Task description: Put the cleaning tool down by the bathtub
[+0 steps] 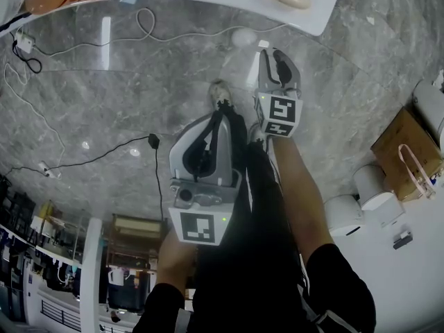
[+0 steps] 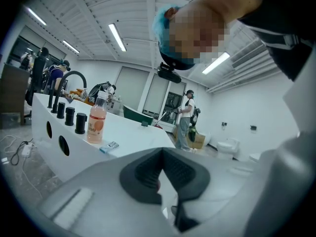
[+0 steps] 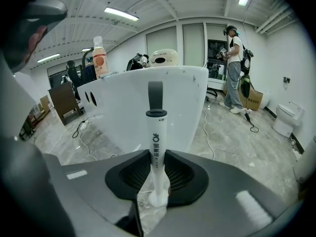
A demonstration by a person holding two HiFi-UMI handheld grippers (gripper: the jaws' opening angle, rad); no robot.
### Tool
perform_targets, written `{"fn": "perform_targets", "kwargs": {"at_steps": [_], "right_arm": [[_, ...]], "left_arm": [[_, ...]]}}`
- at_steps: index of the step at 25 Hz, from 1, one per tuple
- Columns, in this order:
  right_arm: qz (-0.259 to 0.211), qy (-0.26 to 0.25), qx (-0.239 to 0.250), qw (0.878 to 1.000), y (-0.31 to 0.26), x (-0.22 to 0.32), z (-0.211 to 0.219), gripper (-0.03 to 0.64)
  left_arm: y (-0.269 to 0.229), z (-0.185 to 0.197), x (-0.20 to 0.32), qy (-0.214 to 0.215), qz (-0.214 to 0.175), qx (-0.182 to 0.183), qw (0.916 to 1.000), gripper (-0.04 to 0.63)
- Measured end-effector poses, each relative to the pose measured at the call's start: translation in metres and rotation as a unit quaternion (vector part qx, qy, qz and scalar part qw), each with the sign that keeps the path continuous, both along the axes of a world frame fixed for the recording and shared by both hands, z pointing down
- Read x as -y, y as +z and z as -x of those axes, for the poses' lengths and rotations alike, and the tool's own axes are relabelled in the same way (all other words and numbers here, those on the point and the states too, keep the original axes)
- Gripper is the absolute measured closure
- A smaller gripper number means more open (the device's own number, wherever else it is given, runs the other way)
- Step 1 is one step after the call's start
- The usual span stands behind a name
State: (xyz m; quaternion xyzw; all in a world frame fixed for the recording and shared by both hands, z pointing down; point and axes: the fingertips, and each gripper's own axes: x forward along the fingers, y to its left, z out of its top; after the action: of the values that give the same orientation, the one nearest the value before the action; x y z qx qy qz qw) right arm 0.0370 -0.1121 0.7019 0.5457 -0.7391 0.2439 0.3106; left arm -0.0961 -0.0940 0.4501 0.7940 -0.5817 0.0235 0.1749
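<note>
Cleaning tool — pinched mid-handle in the right gripper.

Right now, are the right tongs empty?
No, the right tongs are closed on the cleaning tool, its white handle pinched between their pads.

White cleaning tool w/ grey top, clamped upright, just in front of white bathtub.

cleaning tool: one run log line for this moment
tool: held in right gripper | bathtub: just behind tool | left gripper: shut, empty
</note>
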Motion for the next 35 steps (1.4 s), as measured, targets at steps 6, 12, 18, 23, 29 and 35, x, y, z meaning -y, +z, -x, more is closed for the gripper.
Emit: {"fn": "perform_targets", "kwargs": {"at_steps": [6, 12, 18, 23, 29, 35], "right_arm": [[0.009, -0.006, -0.005, 1.000, 0.009, 0.000, 0.001, 0.526], [0.023, -0.006, -0.007, 1.000, 0.022, -0.002, 0.005, 0.526], [0.032, -0.011, -0.013, 0.999, 0.034, -0.003, 0.009, 0.526], [0.029, -0.016, -0.014, 0.999, 0.038, 0.006, 0.013, 0.526], [0.033, -0.022, -0.017, 0.999, 0.044, 0.016, 0.018, 0.528], [0.026, -0.025, -0.015, 0.999, 0.047, 0.028, 0.023, 0.528]], "left_arm": [[-0.002, 0.004, 0.005, -0.008, -0.004, 0.001, 1.0000, 0.591], [0.001, 0.011, 0.005, -0.013, -0.001, 0.000, 0.9999, 0.591], [0.004, 0.014, 0.004, -0.017, 0.002, -0.003, 0.9999, 0.591], [0.006, 0.017, 0.005, -0.018, 0.003, -0.001, 0.9998, 0.591], [0.008, 0.019, 0.007, -0.019, 0.005, -0.004, 0.9998, 0.591], [0.010, 0.018, 0.009, -0.015, 0.004, -0.006, 0.9999, 0.591]]}}
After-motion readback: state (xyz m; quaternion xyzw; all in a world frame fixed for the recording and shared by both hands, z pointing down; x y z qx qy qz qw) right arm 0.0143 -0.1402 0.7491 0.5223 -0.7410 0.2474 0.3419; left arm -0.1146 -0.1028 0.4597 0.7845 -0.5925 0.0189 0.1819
